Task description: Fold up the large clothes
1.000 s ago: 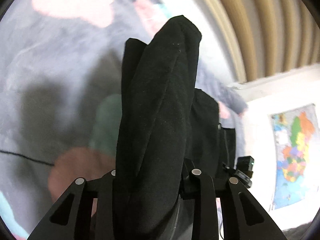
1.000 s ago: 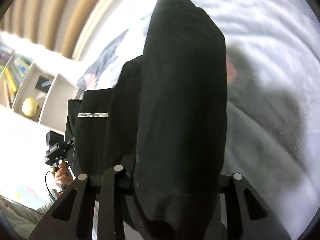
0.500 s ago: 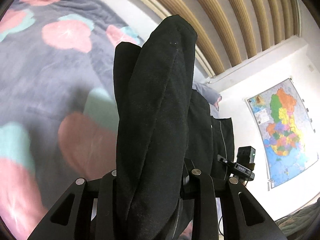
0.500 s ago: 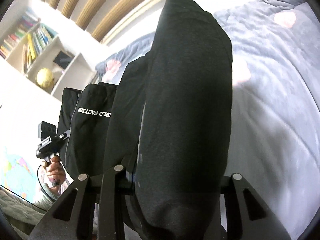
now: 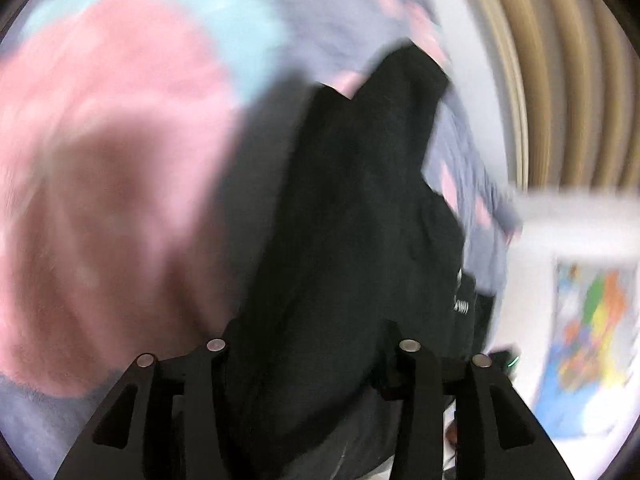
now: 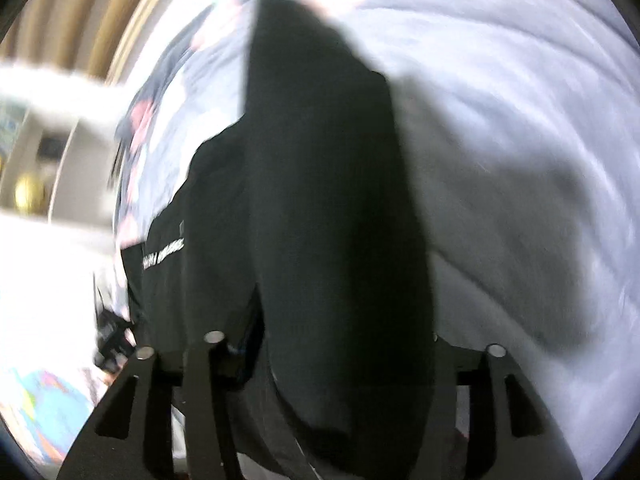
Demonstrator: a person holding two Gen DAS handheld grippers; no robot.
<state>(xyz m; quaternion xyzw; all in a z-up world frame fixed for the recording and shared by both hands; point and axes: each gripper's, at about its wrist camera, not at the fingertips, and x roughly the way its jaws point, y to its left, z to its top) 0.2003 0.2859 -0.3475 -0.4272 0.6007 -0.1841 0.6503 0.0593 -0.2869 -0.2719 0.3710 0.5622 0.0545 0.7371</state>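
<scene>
A large black garment hangs bunched between the fingers of my left gripper, which is shut on it. The same black garment fills the middle of the right wrist view, with white lettering on a panel at the left. My right gripper is shut on it too. The cloth hides both grippers' fingertips. Both views are blurred by motion. The garment is held just above a grey bedspread with pink and pale blue blotches.
A beige ribbed wall rises behind the bed. A coloured map hangs on the white wall at the right. White shelves with a yellow ball stand at the left of the right wrist view.
Both grippers have swung down toward the bedspread with the garment still held. The bed now fills more of each view, and the wall and shelves have slid to the edges.
</scene>
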